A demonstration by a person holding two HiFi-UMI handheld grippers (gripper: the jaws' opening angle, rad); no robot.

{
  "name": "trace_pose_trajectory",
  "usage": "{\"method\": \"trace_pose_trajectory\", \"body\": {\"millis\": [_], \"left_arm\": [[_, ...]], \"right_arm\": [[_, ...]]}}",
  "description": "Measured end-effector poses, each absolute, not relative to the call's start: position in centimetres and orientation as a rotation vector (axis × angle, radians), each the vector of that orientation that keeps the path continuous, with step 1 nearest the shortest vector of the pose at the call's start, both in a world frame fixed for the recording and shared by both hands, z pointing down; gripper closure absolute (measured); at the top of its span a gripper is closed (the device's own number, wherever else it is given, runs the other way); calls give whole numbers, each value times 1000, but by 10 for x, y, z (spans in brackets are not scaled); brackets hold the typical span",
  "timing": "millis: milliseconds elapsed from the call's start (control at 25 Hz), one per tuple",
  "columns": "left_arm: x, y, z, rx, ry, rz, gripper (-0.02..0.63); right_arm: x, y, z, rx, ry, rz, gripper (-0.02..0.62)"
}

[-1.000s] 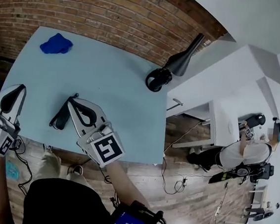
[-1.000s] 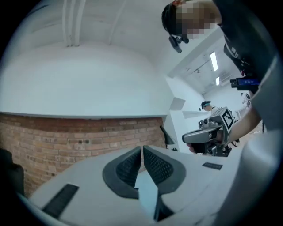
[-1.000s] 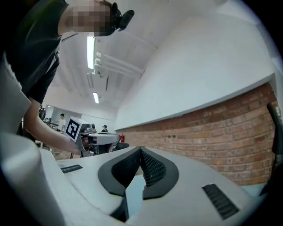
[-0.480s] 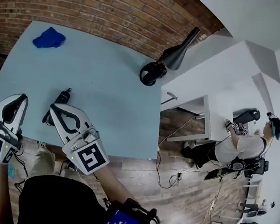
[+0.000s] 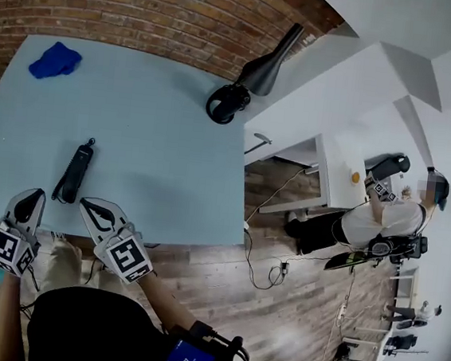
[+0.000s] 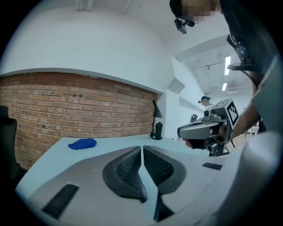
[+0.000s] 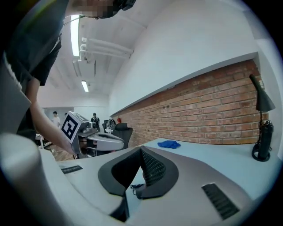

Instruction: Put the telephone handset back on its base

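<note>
A slim black telephone [image 5: 75,169] lies on the pale blue table [image 5: 164,153], near its front edge. It reads as one long piece. The handset seems to rest on the base, though it is too small to tell whether it is fully seated. If it sits crooked, a slight nudge could probably slide it off.

A coiled cord [image 7: 136,186] shows just below the tips of the right gripper [image 5: 87,202]. A careless sweep of that gripper could snag the cord and drag the telephone.

Both grippers are held low at the table's front edge, close to the person's body, with their tips pointing away across the table. The left gripper [image 5: 33,195] is just left of the telephone's near end and the right gripper just right of it. Neither touches the telephone.

The left gripper's jaws are pressed together with nothing between them. The right gripper's jaws also meet at the tips and carry nothing.

A blue cloth [image 5: 54,60] and a black lamp [image 5: 257,71] sit well apart, at the far side.
</note>
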State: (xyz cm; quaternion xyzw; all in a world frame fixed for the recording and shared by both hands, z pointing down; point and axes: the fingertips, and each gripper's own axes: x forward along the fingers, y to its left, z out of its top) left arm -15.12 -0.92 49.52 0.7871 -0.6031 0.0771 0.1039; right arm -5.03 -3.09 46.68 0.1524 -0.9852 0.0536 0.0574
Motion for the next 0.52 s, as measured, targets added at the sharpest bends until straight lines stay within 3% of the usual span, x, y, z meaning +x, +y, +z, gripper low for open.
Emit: {"method": "trace_pose_trajectory", "body": {"millis": [520], "left_arm": [[-120,-29,547,2251,-1693,305,560]], "right_arm": [[-13,-29,497,560,-2940,252,578]]}}
